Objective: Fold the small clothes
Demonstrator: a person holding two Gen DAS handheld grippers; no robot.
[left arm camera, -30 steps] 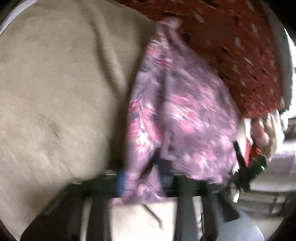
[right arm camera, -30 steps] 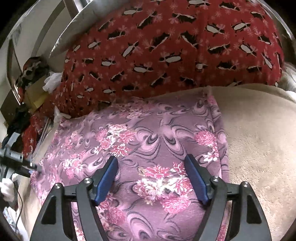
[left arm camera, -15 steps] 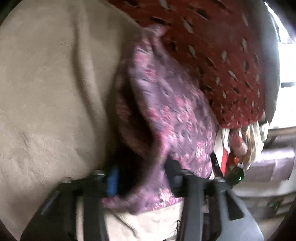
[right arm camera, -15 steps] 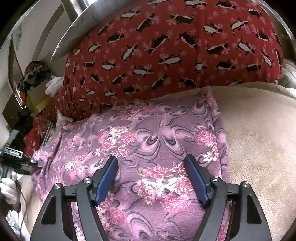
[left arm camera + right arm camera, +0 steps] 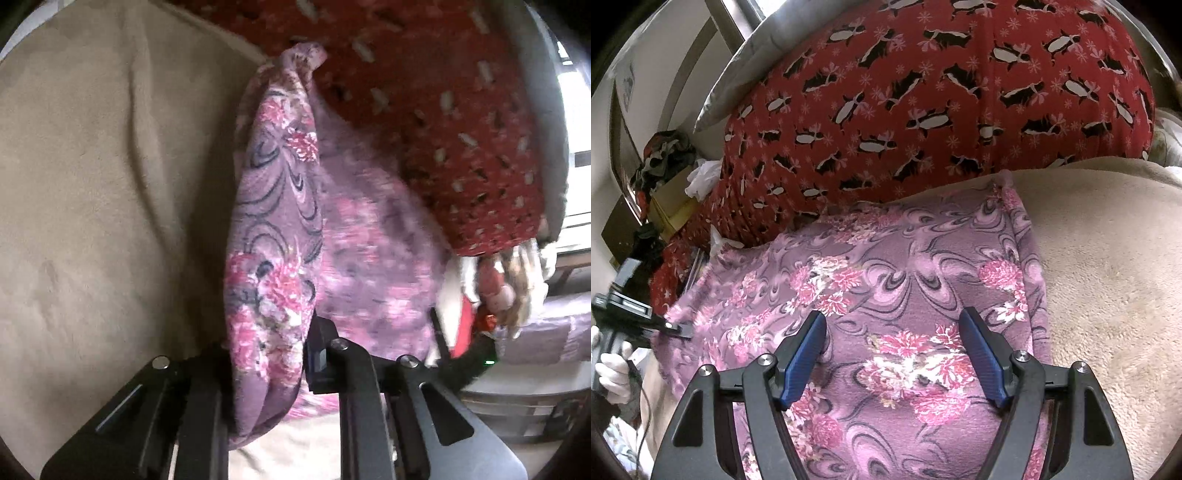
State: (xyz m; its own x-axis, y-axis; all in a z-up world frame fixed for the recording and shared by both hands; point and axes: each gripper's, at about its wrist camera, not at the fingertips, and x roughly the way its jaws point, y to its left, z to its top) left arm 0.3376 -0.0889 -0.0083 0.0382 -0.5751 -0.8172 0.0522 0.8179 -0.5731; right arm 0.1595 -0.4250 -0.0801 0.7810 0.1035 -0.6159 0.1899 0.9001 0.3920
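**Cloth hides one gripper's fingers**

In the left wrist view, a fold of the purple flowered cloth [image 5: 273, 236] covers the fingertips of the left gripper [image 5: 269, 354], so its pads cannot be seen. The cloth's right half is smeared by blur. In the right wrist view the cloth runs off the bottom edge, and the gloved hand [image 5: 613, 373] is cut by the left edge.

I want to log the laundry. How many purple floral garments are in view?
1. The purple floral garment lies on the beige blanket in front of the red penguin-print fabric; others may be hidden.
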